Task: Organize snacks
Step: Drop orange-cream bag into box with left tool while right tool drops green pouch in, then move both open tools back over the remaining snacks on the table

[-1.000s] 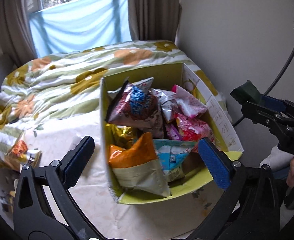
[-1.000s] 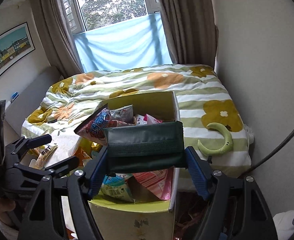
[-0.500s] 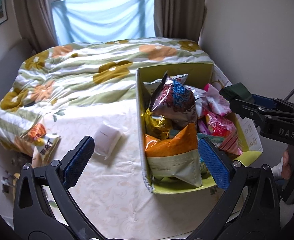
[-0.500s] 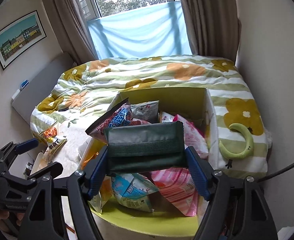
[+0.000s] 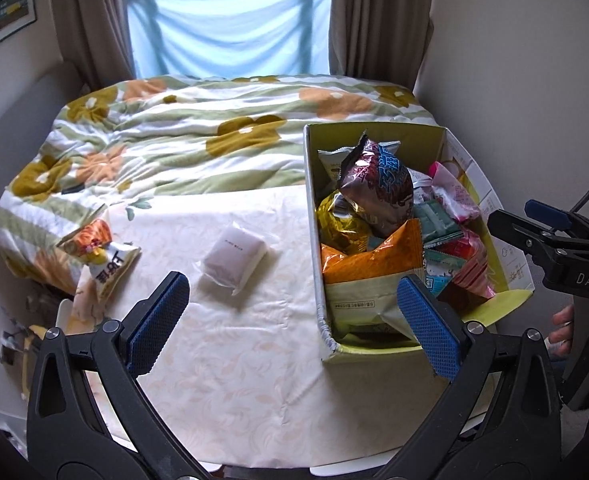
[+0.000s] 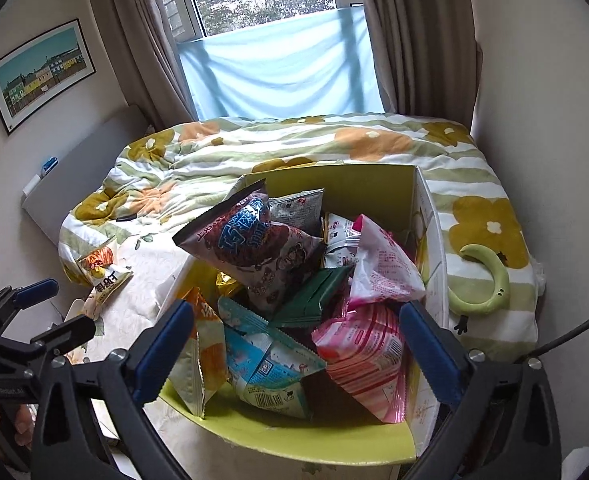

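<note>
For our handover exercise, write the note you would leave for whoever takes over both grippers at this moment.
Right gripper: jaws have just been opening, now wide and empty above the box; the dark green packet lies inside among the other snacks.
Left gripper: open, empty, over the table.
Left to do: white packet and orange-white packet are outside the box, on the table.

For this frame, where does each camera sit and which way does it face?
Left wrist: on the left gripper, angled down at the table's white packet and the snack box; fingertips at right.
Right wrist: on the right gripper, open above the box.
Shared: box, bed, window.
</note>
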Demonstrator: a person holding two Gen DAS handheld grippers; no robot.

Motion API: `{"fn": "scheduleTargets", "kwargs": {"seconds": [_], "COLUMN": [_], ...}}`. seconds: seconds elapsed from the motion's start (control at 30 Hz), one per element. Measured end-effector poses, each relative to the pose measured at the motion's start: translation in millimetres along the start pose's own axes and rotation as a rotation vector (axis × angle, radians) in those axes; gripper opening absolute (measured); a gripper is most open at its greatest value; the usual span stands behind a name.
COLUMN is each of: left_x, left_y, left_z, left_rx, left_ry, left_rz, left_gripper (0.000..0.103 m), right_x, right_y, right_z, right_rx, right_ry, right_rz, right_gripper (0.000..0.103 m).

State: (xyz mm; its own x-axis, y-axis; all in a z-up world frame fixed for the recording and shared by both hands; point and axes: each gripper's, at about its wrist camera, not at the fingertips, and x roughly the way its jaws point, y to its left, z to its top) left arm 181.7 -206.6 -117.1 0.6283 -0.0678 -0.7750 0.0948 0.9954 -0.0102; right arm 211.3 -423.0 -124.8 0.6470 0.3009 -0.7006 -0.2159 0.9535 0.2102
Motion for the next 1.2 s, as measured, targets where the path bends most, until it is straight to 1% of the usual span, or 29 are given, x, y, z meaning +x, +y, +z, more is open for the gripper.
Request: {"fn": "scheduleTargets", "kwargs": {"seconds": [0.1, 0.23, 0.4, 0.5, 0.63, 0.73, 0.93, 1.07, 1.2], "left_x": [-7, -21, -45, -57, -62, -65, -67, -63, -49], "left_y": [2, 7, 22, 37, 64, 87, 144, 185, 229], "left_z": [2, 5, 13, 13, 10, 7, 3, -1, -5], "left_rx": [0.001, 0.005, 0.02, 0.023, 0.026, 0.023, -0.006, -0.041, -0.08], "left_ry": [-0.012, -0.04, -0.088, -0.105, -0.094, -0.09, -0.079, -0.062, -0.029], "left_rz": [-0.003, -0.012, -0.007, -0.004, 0.002, 0.015, 0.038, 0.049, 0.052], "left_gripper": [0.103, 0.103, 0.103, 0.103, 0.103, 0.103, 0.103, 0.103, 0.103], "right_x": [-10, -24, -49, -62, -63, -59, -37, -15, 11], "right_y": [4, 16, 38, 58, 86, 111, 161, 191, 216], "right_z": [1, 4, 11, 13, 15, 13, 16, 14, 11], "right_rx": [-0.009, -0.034, -0.045, -0.053, -0.039, -0.053, -0.059, -0.04, -0.014], "right_ry": [-0.014, -0.026, -0.054, -0.084, -0.095, -0.114, -0.112, -0.096, -0.059], "right_rz": [-0.013, -0.06, -0.077, -0.074, -0.035, -0.023, 0.002, 0.0, 0.001], "right_gripper": [0.102, 0.102, 0.102, 0.102, 0.102, 0.102, 0.102, 0.102, 0.102]}}
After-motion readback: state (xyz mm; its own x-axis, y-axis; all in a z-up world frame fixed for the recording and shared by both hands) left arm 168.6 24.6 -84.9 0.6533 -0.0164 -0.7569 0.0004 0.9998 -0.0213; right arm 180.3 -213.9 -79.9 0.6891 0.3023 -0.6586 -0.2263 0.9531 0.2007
